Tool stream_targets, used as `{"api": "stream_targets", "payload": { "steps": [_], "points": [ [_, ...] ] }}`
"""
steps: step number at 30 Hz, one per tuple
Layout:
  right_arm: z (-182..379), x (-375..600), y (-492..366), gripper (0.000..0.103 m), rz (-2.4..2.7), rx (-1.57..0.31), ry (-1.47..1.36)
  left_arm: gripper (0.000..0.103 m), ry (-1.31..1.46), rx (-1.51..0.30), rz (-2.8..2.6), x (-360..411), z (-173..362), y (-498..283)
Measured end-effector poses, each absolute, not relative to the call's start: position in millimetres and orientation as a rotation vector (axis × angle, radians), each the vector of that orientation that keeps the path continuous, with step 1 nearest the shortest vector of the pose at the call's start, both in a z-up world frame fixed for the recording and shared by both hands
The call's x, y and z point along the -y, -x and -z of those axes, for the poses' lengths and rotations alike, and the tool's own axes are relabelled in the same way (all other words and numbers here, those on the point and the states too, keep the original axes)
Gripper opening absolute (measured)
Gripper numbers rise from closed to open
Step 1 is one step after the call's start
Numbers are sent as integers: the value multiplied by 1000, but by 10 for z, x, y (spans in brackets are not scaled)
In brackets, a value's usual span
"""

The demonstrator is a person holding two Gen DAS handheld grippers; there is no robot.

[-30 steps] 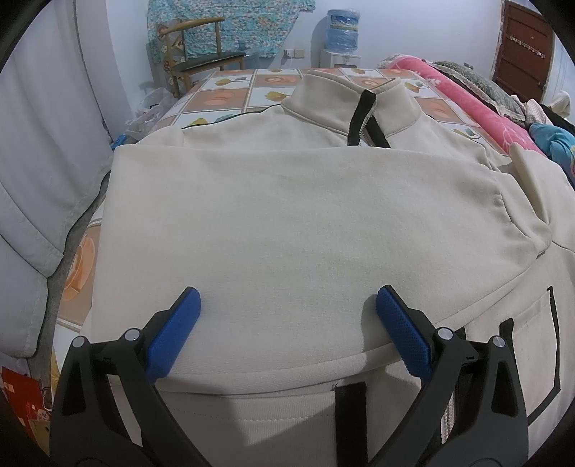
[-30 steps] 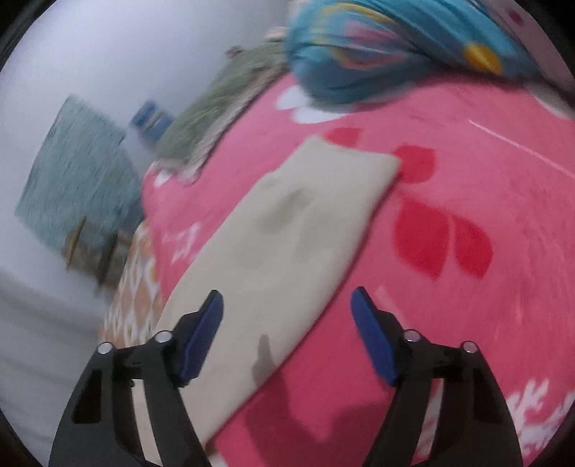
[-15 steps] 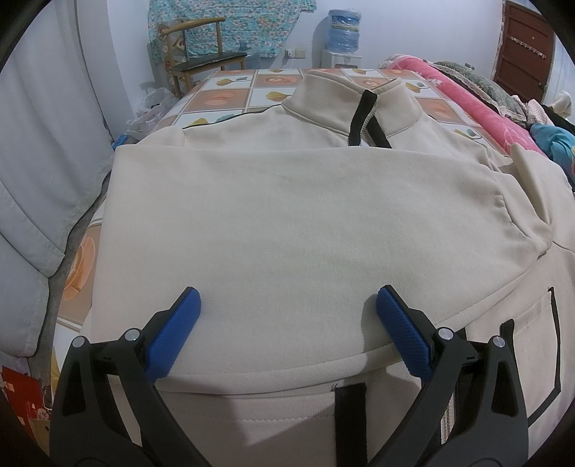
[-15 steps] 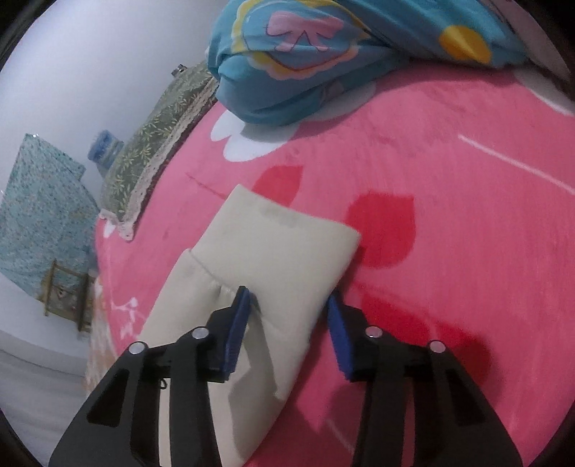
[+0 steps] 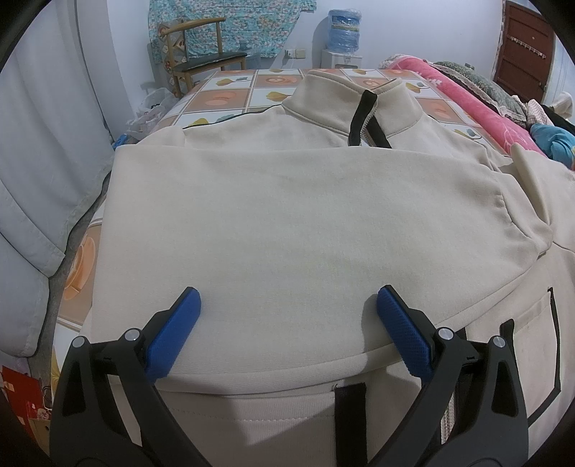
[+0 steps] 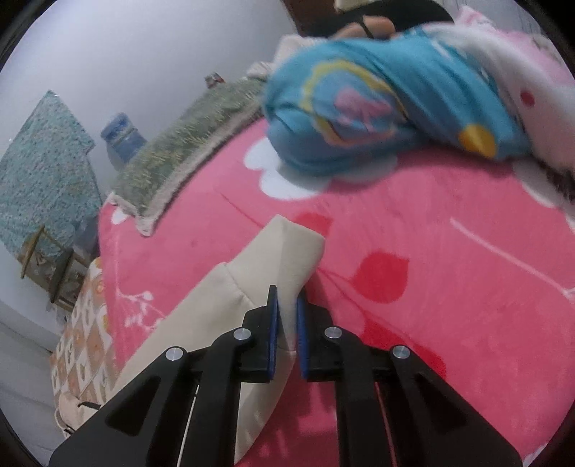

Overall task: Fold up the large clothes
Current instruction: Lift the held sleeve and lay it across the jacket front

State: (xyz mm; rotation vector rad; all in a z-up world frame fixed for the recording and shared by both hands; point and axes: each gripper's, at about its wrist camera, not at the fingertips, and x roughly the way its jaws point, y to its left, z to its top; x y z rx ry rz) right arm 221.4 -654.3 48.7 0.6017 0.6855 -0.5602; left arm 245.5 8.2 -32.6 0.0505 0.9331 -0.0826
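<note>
A large cream zip-up jacket (image 5: 287, 222) with black zip trim lies spread on the bed, its collar at the far side. One sleeve is folded across its chest. My left gripper (image 5: 287, 309) is open and empty, hovering just above that folded sleeve. In the right wrist view the other sleeve's cuff (image 6: 287, 258) lies on a pink blanket (image 6: 449, 287). My right gripper (image 6: 286, 309) is shut on the cuff, pinching its cloth between the blue pads.
The bed has a tiled orange-patterned sheet (image 5: 222, 97). A blue patterned bundle (image 6: 377, 107) and a green pillow (image 6: 190, 151) lie on the pink blanket beyond the cuff. A wooden chair (image 5: 194, 61) and a water bottle (image 5: 343, 27) stand by the far wall. Grey curtains (image 5: 39, 179) hang at left.
My right gripper has moved onto the sleeve cuff and closed from wide open to pinching it. The left gripper has not moved.
</note>
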Motion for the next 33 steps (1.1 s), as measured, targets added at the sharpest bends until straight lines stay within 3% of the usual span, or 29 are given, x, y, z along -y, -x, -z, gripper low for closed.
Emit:
{"api": "stream_targets", "payload": {
  "steps": [33],
  "points": [
    [-1760, 5408, -1836, 9, 358, -485, -412, 95, -26, -920, 82, -134, 247, -2385]
  ]
}}
